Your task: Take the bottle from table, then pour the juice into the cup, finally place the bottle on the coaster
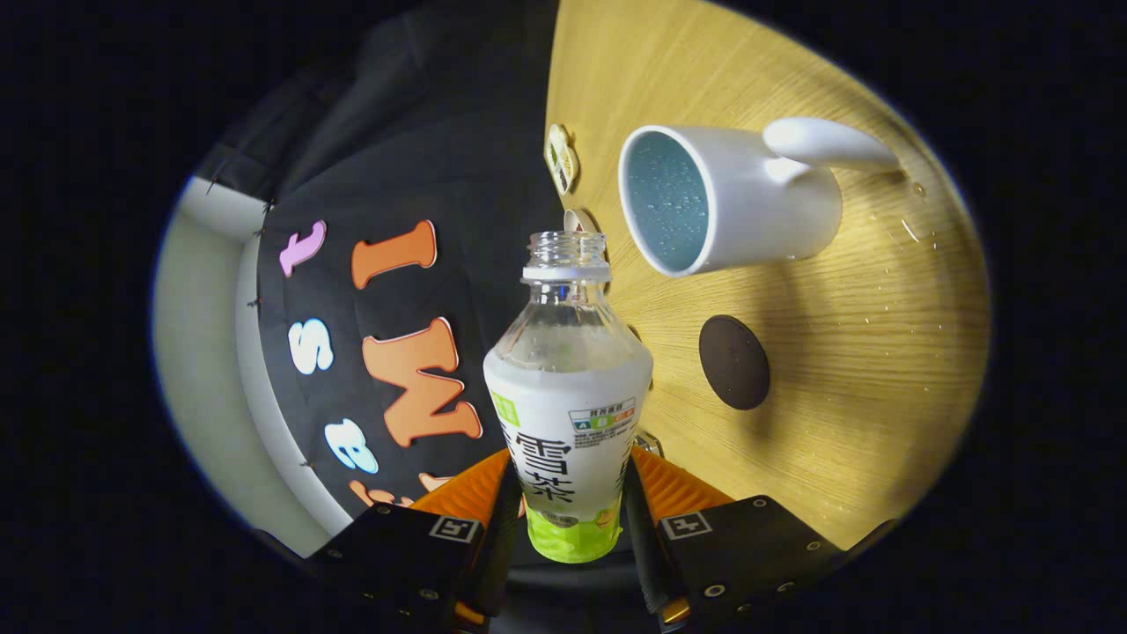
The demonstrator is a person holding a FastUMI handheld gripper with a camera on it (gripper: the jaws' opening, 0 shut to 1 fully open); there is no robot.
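Observation:
A clear, uncapped plastic bottle [568, 405] with a white and green label sits between my two fingers, and my gripper [568, 493] is shut on its lower body. The view is rolled about a quarter turn, so the wooden table [880, 370] stands like a wall beside the bottle. A white cup [731, 198] with a pale blue inside and a handle stands on that table, beyond the bottle's mouth and off to the table side. A dark round coaster [733, 362] lies on the wood nearer my fingers than the cup.
Two small pale objects [561, 158] lie at the table's edge beyond the cup. A few drops [911, 231] glisten on the wood near the cup's handle. The booth's black cloth wall [414, 176] hangs behind the bottle.

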